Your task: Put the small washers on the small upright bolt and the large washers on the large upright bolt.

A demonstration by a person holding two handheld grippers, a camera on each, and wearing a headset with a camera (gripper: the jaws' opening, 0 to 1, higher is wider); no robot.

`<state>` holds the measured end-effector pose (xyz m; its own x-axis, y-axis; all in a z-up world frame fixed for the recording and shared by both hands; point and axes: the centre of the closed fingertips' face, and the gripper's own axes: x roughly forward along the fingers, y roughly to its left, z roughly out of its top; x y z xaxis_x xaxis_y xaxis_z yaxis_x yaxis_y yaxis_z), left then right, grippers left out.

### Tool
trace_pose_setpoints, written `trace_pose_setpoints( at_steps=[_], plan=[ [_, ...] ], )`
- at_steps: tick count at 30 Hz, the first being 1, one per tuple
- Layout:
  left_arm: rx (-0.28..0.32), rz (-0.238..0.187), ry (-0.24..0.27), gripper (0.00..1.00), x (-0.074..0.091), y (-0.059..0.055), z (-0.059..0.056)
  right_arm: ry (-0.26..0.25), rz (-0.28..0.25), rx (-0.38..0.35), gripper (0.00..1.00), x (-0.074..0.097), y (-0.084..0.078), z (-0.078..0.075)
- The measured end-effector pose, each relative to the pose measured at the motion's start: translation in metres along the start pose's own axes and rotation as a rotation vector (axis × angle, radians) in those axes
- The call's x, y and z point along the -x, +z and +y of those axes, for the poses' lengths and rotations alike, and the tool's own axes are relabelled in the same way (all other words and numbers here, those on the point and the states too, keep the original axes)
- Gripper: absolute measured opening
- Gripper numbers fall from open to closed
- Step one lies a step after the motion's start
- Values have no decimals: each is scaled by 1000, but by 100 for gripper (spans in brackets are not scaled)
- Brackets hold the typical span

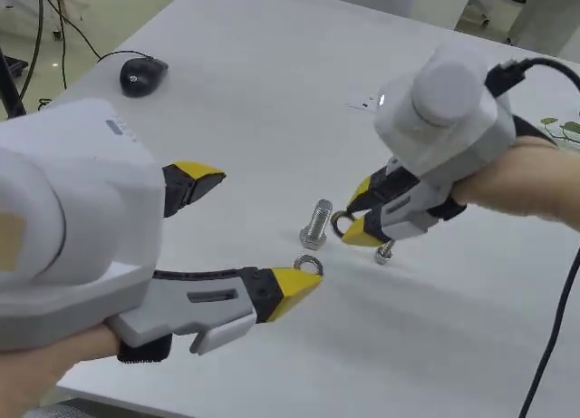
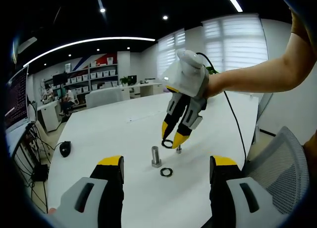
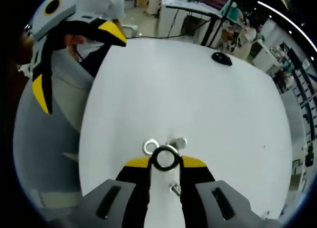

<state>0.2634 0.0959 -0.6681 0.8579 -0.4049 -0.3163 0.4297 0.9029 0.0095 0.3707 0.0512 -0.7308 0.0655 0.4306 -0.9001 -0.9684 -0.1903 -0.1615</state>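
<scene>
On the far left of my head view a black, rounded mouse (image 1: 143,75) lies on the white, matte table (image 1: 272,92). Below it is the left gripper (image 1: 246,229). It has a white plastic body and black jaws that end in yellow, wedge-shaped tips. Its jaws stand wide apart and hold nothing.

Just beside its lower tip a loose washer (image 1: 309,266) lies flat on the table. It is a thin ring of shiny metal. In the left gripper view I see this ring (image 2: 166,172) between my two yellow tips, on the table ahead of them.

A little more to the right the large bolt (image 1: 317,223) stands upright. It is grey metal with a threaded shank, and in the left gripper view it (image 2: 156,156) rests on a wider base.

Next comes the right gripper (image 1: 355,217), with its jaws closed on a second washer (image 1: 342,224). It holds this ring by the rim, just beside the large bolt and above the table. In the right gripper view the ring (image 3: 163,159) is pinched between the two yellow tips, and its round hole shows clearly. I cannot tell whether it is a small or a large washer.

The small bolt (image 1: 384,252), short and shiny, stands on the table just under this gripper. A hand (image 1: 526,187) holds the gripper, and a black cable (image 1: 553,336) hangs at the right edge.
</scene>
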Motion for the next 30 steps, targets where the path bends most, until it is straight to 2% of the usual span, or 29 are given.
trace_pose_setpoints(
  at_steps=[4, 8, 13, 24, 28, 30],
  plan=[
    [-1, 6, 4, 70, 0, -1, 1, -3, 4, 13, 21, -7, 7, -9],
    [5, 7, 11, 70, 0, -1, 4, 9, 13, 23, 21, -18, 10, -10],
    [13, 13, 14, 69, 0, -3, 7, 21, 41, 29, 21, -30, 6, -13],
    [20, 18, 12, 69, -1, -6, 7, 34, 63, 26, 22, -44, 1, -15],
    [21, 21, 15, 69, 0, -6, 7, 42, 91, 43, 22, -54, -1, -9],
    [25, 21, 18, 69, 1, -7, 7, 41, 81, 41, 22, -54, 1, -11]
  ],
)
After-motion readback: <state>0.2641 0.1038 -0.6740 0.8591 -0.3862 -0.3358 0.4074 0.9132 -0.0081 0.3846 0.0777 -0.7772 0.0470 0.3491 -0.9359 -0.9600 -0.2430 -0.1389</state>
